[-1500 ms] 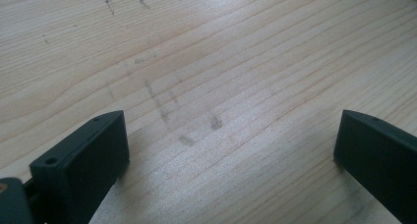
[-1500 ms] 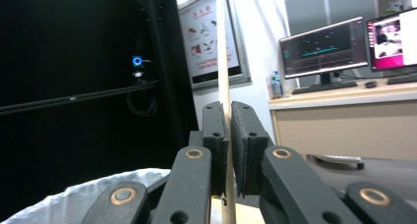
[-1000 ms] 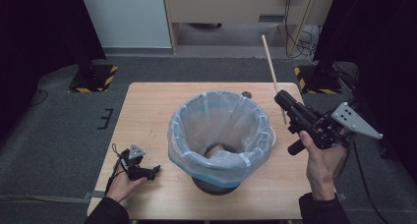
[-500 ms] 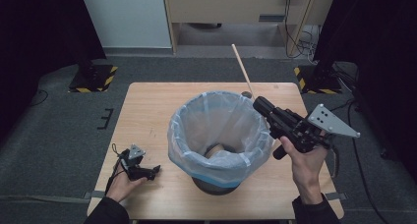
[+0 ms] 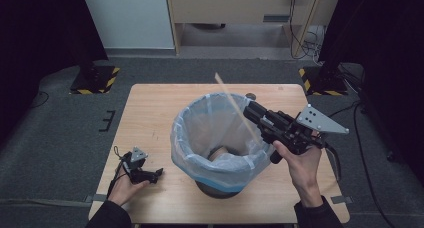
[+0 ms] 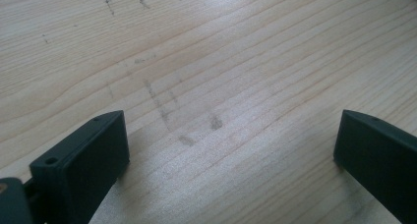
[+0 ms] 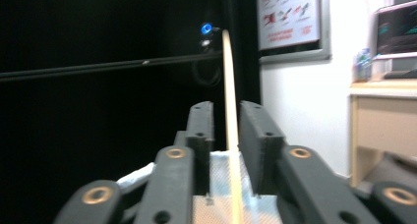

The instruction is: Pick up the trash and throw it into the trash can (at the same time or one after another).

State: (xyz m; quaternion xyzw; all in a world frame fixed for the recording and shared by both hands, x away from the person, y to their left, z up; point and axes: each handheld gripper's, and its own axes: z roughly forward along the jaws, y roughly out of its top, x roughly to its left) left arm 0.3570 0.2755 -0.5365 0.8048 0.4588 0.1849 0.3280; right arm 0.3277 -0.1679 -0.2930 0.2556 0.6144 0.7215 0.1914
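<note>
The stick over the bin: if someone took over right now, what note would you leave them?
Right gripper: over the rim of the bin, jaws just opened a little, with the stick between them. In the right gripper view there is a gap on either side of it, so it looks released or nearly so.
Stick: tilted, lower end inside the bin's plastic liner.
Left gripper: lying on the table at the near left corner, jaws wide open, nothing between them.
Done: stick brought over the bin.
Left: let it drop in fully, then draw the right gripper back.
</note>
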